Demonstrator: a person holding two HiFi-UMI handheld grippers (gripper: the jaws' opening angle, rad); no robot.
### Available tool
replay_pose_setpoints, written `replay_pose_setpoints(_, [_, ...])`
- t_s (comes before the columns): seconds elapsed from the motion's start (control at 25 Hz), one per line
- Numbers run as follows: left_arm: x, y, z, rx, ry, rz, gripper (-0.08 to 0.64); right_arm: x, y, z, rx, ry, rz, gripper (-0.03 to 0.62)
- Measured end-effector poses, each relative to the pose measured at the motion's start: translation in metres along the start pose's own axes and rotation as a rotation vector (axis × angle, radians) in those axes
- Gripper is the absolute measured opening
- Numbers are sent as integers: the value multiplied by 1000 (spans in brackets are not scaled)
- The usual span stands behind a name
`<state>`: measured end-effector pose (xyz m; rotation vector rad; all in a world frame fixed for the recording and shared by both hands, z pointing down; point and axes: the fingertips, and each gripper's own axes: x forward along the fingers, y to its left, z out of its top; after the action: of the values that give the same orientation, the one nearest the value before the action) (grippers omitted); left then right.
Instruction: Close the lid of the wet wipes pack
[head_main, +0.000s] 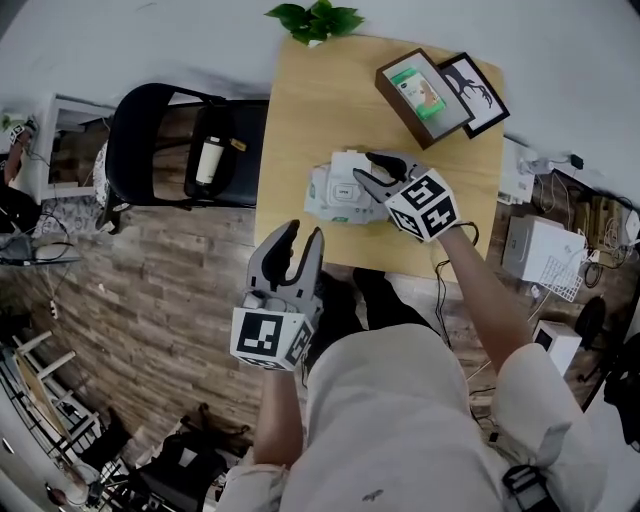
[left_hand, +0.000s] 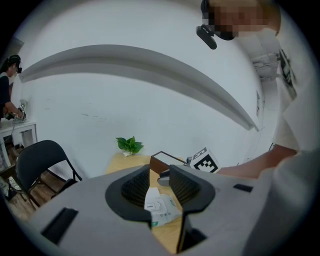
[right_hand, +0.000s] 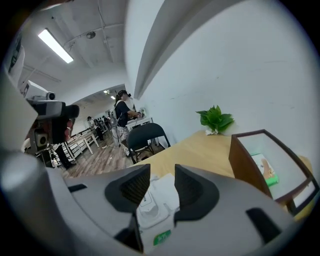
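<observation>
Right gripper (head_main: 368, 168) jaws stand wide apart, gripping nothing, just above the wet wipes pack (head_main: 335, 197), whose lid (head_main: 350, 163) is raised. Left gripper (head_main: 303, 232) jaws are apart and empty, beyond the near edge of the surface (head_main: 300, 110). The pack lies mid-surface.

Left of and beyond the white soft wet wipes pack (head_main: 345, 190), the light wooden tabletop (head_main: 300, 110) lies bare. Beyond-right of the pack stands a dark brown wooden box (head_main: 424, 95); a black round-backed chair (head_main: 160, 145) stands well left, off the table.
</observation>
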<state>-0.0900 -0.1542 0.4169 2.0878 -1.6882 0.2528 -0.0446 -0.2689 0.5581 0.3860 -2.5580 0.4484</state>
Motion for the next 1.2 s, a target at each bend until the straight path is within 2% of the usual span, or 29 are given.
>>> replay_pose_setpoints(0.24, [5, 5, -11, -15, 8, 6, 120, 30, -20, -19, -3, 54, 11, 140])
replay_pose_setpoints(0.44, [10, 9, -19, -27, 21, 2, 120, 51, -28, -32, 56, 95, 88, 141])
replay_pose_setpoints(1.2, [14, 17, -28, -58, 42, 6, 120, 83, -36, -57, 45, 253, 200, 164])
